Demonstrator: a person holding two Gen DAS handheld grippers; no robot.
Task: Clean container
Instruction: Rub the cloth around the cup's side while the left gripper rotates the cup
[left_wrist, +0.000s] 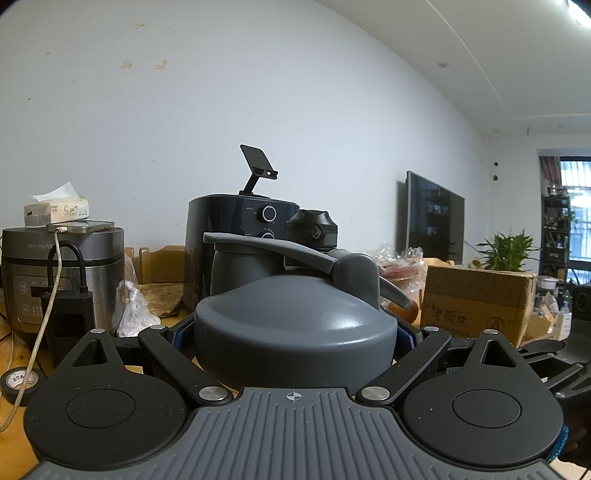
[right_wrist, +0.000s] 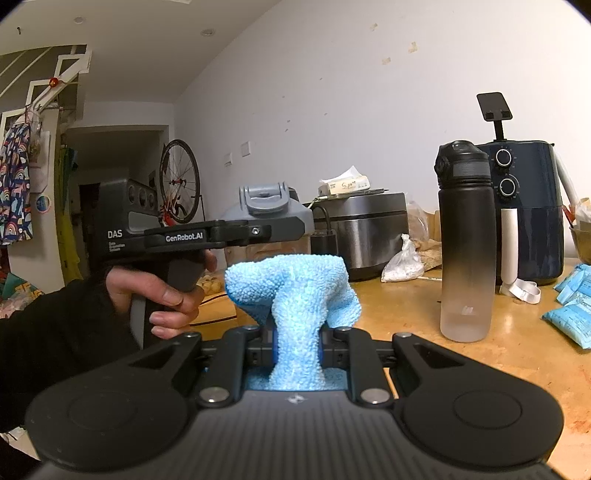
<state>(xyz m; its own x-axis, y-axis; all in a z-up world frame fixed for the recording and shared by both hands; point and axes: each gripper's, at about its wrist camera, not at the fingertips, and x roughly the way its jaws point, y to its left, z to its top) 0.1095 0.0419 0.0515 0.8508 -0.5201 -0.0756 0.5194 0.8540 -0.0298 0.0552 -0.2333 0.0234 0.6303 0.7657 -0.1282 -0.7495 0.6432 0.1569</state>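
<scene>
A pale wall (left_wrist: 258, 110) with small scuffs rises behind the wooden table (right_wrist: 498, 354). A dark television (left_wrist: 430, 218) hangs on the wall near a barred window (left_wrist: 576, 206). A bicycle wheel (right_wrist: 180, 181) leans by a dim doorway (right_wrist: 122, 158), under a white ceiling (left_wrist: 480, 44).

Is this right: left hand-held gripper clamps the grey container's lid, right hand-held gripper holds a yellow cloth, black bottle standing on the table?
Not quite. The cloth is light blue, not yellow; the right wrist view shows it pinched in the right hand-held gripper. The rest holds: the left hand-held gripper is closed around the grey container's lid, and the black bottle stands upright on the table.
</scene>
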